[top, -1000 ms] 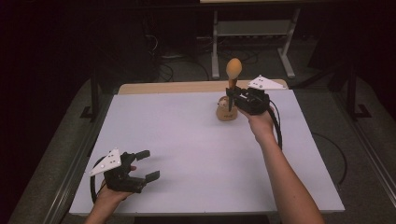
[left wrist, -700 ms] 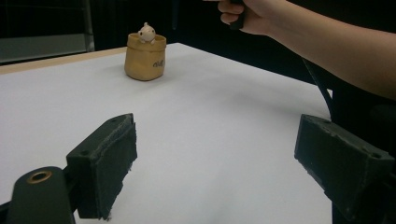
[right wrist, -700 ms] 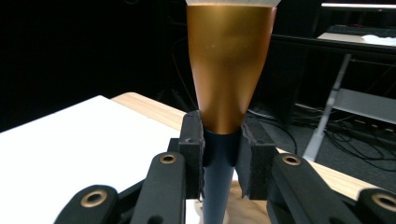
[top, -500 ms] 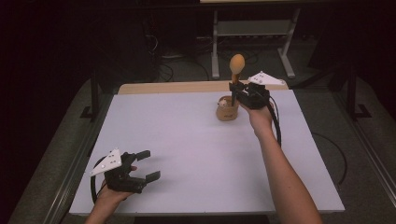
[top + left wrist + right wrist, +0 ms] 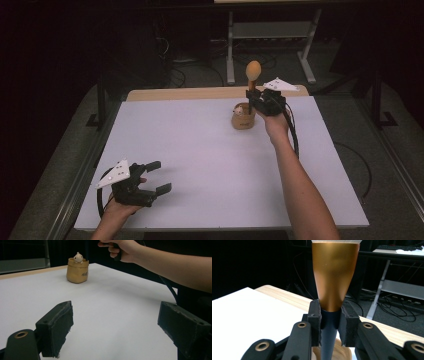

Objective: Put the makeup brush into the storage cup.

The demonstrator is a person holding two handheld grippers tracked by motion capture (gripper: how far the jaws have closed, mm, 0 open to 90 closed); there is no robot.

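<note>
- The right hand-held gripper (image 5: 254, 98) is at the far right part of the white desk (image 5: 210, 165), its jaws clamped on the dark handle of a spoon (image 5: 252, 75) with an amber-orange head.
- In the right gripper view the two jaws press on either side of the dark stem of the spoon (image 5: 333, 285), just below where the amber part begins — the amber part widens upward and runs out of the top of the view.
- The spoon stands roughly upright, head up, above a small tan pouch-like holder (image 5: 243, 117) that sits on the desk just beside the gripper.
- A little pale figure (image 5: 78, 257) pokes out of the top of the holder (image 5: 77, 271) in the left gripper view; whether the spoon's lower end reaches into the holder cannot be told.
- The left hand-held gripper (image 5: 156, 176) rests near the front left corner of the desk, well apart from the holder, with its jaws spread wide and nothing between them.
- In the left gripper view the left gripper's two black jaws stand far apart over bare white desk — the person's right hand (image 5: 122, 248) and forearm cross the upper right.
- A strip of light wood (image 5: 200, 93) shows along the far edge of the desk.
</note>
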